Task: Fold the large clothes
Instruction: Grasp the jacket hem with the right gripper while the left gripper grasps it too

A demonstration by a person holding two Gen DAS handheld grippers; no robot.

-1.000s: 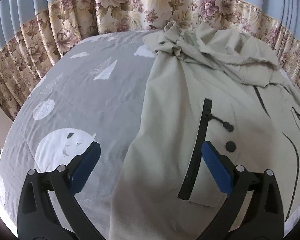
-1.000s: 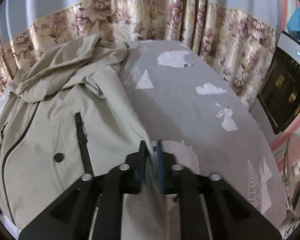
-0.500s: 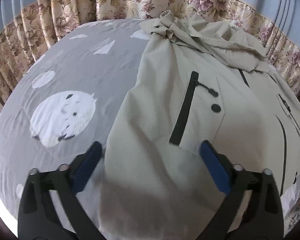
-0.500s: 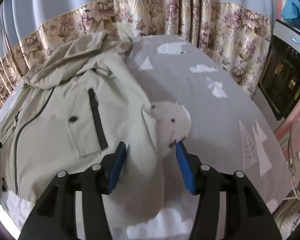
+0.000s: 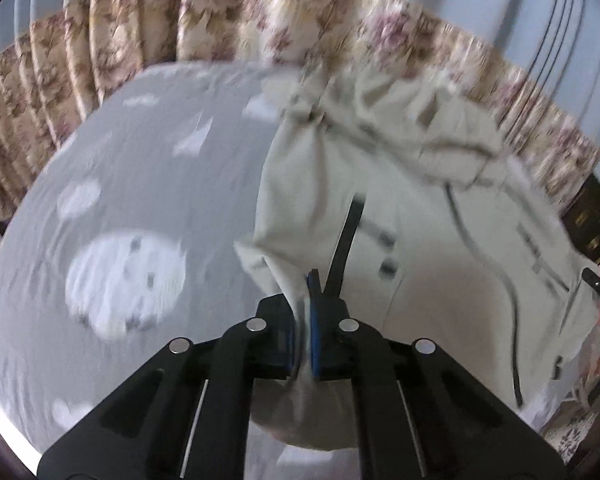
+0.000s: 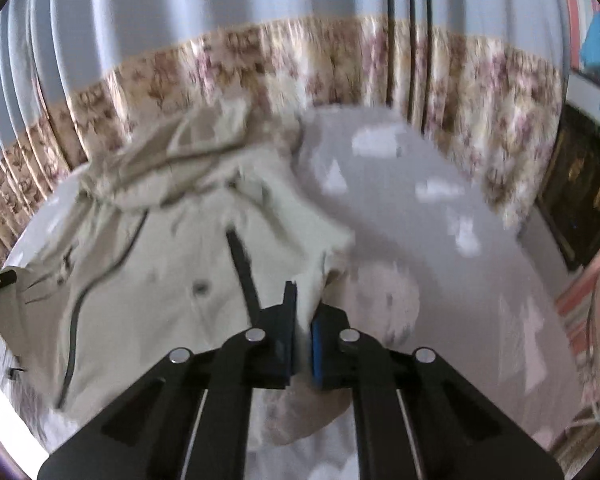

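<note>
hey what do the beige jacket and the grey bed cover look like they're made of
Jacket: probably a thin woven cotton or cotton-nylon, matte; it creases softly and bunches where the left gripper pinches it. Bed cover: likely printed cotton, matte, with flat white shapes. Motion blur hides any weave.

Both tools look alike. The left gripper (image 5: pixel 305 312) has matte black angular arms that widen toward the near edge of its view, each side built of two linkage bars joined by round silver pivot screws, four in a row. Thin pale lines run lengthwise along the inner bars. Its fingers (image 5: pixel 315 320) carry bright blue pads. The right gripper (image 6: pixel 303 320) shows the same black frame, silver screws and blue-faced fingers (image 6: pixel 316 336).
</note>
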